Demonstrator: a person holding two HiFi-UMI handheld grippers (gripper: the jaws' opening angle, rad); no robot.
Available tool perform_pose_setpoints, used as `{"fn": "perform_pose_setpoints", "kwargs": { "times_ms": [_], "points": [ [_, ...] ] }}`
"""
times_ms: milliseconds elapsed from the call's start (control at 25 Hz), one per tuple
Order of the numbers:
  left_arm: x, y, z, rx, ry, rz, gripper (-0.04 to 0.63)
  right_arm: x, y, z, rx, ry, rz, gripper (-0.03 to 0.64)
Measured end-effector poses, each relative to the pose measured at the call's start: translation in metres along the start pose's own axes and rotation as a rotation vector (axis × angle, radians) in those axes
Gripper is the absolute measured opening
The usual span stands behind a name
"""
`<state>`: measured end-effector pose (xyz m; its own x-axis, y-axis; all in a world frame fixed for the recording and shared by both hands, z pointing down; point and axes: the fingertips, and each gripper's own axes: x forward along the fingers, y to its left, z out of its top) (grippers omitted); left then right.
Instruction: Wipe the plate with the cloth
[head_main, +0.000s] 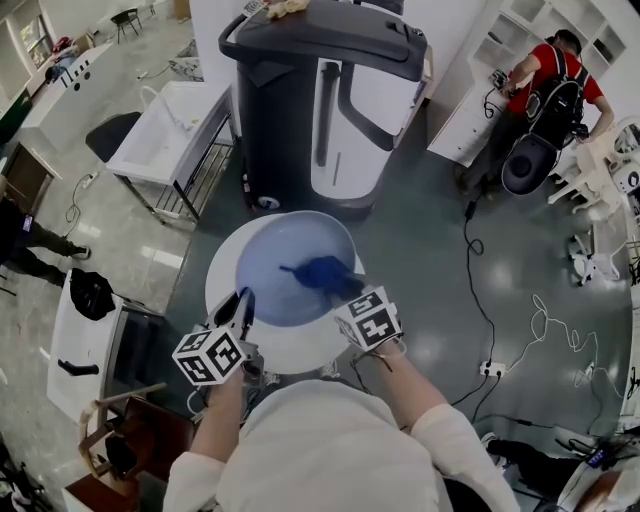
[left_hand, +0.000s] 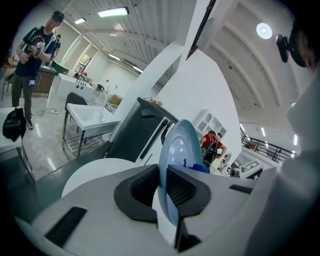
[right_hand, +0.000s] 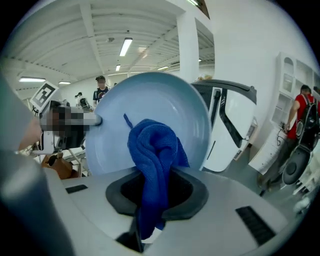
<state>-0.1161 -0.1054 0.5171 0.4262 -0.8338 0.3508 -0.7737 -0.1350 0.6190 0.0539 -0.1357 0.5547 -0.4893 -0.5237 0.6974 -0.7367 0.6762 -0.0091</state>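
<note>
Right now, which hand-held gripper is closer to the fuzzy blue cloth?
Right. The right hand-held gripper is shut on the blue cloth; the left hand-held gripper pinches the rim of the pale blue round plate, apart from the cloth.

Head cam looks steeply down from above onto the table (head_main: 290, 350) and plate (head_main: 275, 285). The cam on the left gripper (left_hand: 162, 187) sits super close and sees the plate edge-on. The right gripper (right_hand: 152, 192) cam faces its front. All three share the plate and, I think, the dark machine (head_main: 300, 100) behind.
</note>
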Motion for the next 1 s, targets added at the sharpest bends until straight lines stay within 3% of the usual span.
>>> {"fn": "perform_pose_setpoints", "kwargs": {
  "times_ms": [240,440,720,1000],
  "points": [
    [0.0,-0.007,-0.017,-0.001,0.037,-0.023,0.043,-0.016,-0.037,0.031,-0.022,-0.082,-0.139,0.091],
    [0.001,-0.014,-0.029,0.041,0.08,-0.038,0.044,-0.021,-0.03,0.065,-0.067,-0.156,-0.17,0.091],
    [0.005,-0.017,-0.039,0.044,0.101,-0.039,0.044,-0.007,0.028,0.08,-0.142,-0.186,-0.029,0.091],
    [0.005,-0.011,-0.024,-0.019,0.056,-0.037,0.044,0.002,0.086,0.05,-0.201,-0.136,0.11,0.091]
  ]
}}
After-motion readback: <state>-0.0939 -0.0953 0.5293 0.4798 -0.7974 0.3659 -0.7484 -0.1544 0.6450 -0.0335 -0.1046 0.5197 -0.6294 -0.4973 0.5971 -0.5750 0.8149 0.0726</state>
